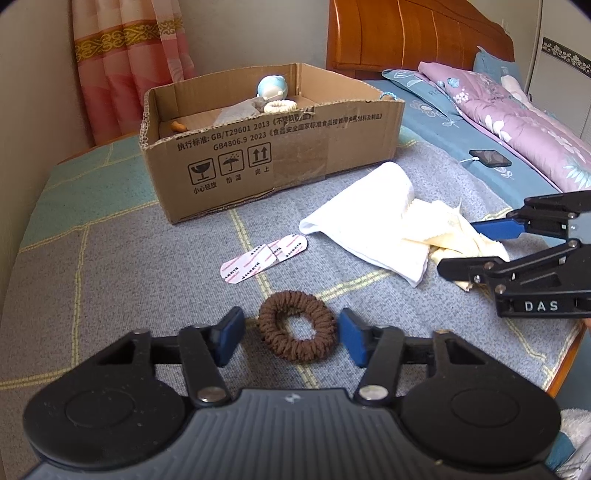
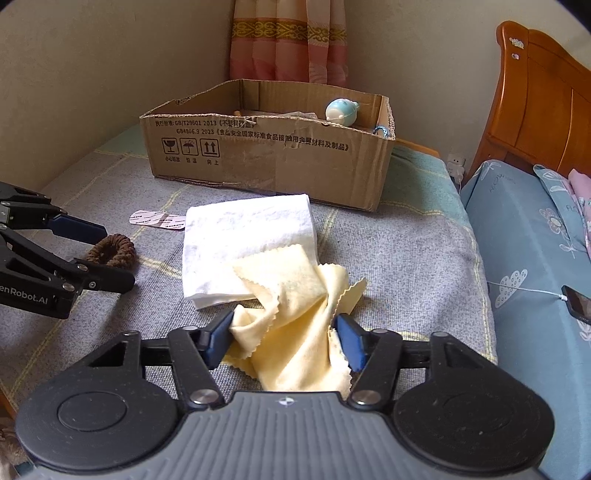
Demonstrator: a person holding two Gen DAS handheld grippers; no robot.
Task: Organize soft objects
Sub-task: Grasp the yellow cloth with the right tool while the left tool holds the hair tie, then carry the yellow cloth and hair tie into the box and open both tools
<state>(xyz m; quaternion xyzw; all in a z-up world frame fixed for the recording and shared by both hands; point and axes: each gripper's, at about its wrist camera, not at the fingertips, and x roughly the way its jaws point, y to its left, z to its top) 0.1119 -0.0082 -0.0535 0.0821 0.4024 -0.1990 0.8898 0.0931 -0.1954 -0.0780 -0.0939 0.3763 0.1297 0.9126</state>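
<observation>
Hovering both grippers low over the bed (image 1: 110,266), I have the left gripper (image 1: 291,334) with its jaws part open around the brown scrunchie (image 1: 296,331), not yet pressing it. The right gripper (image 2: 282,338) pinches the crumpled yellow cloth (image 2: 295,314), beside the white towel (image 2: 243,240). I should squeeze each fully, then carry both to the cardboard box (image 1: 295,155).

pink curtain (image 1: 129,70), wooden headboard (image 1: 406,33), phone (image 1: 490,158)
</observation>
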